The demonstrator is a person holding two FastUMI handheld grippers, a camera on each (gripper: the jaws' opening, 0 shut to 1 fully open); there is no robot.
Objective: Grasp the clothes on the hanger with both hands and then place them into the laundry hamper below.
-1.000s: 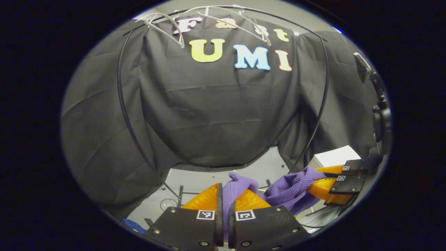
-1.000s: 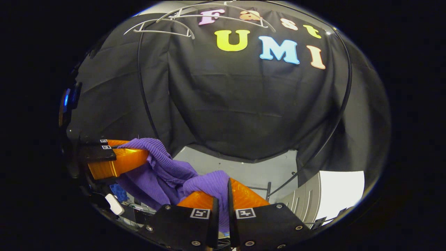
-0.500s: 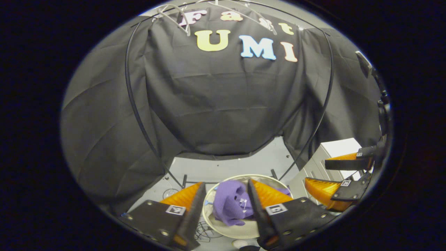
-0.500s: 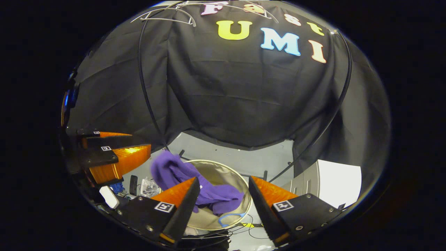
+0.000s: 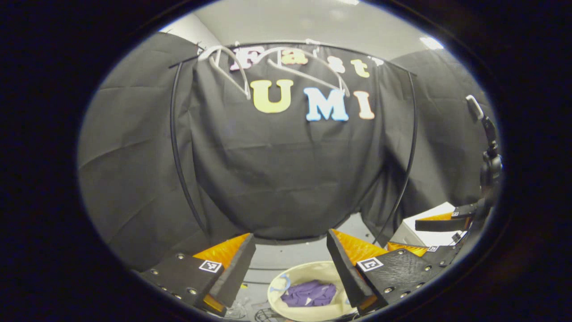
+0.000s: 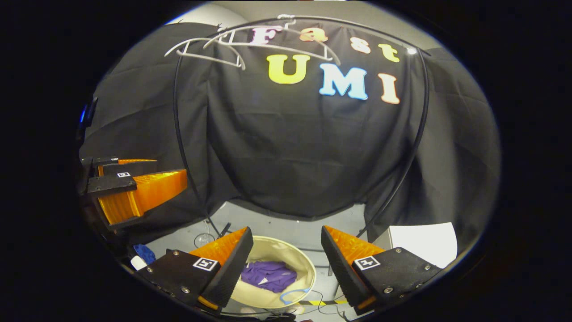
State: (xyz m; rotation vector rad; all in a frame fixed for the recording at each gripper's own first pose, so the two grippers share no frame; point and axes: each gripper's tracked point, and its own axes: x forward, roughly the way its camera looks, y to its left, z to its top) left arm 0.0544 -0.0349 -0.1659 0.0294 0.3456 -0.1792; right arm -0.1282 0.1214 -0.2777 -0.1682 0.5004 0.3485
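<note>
Below, purple clothes [image 6: 268, 275] inside the hamper [image 6: 304, 268] rim (both tools wide, empty).

We read no label, brand or number anywhere; the small square coded markers [image 6: 205, 263] on the gripper bodies near us carry patterns, not legible text.

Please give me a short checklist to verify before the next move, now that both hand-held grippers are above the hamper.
1. Purple garment lies inside the laundry hamper: ok.
2. Left hand-held gripper open, holding nothing: ok.
3. Right hand-held gripper open, holding nothing: ok.
4. Hangers on the rail are bare: ok.
5. Garment fully below the hamper rim: cannot tell.
</note>
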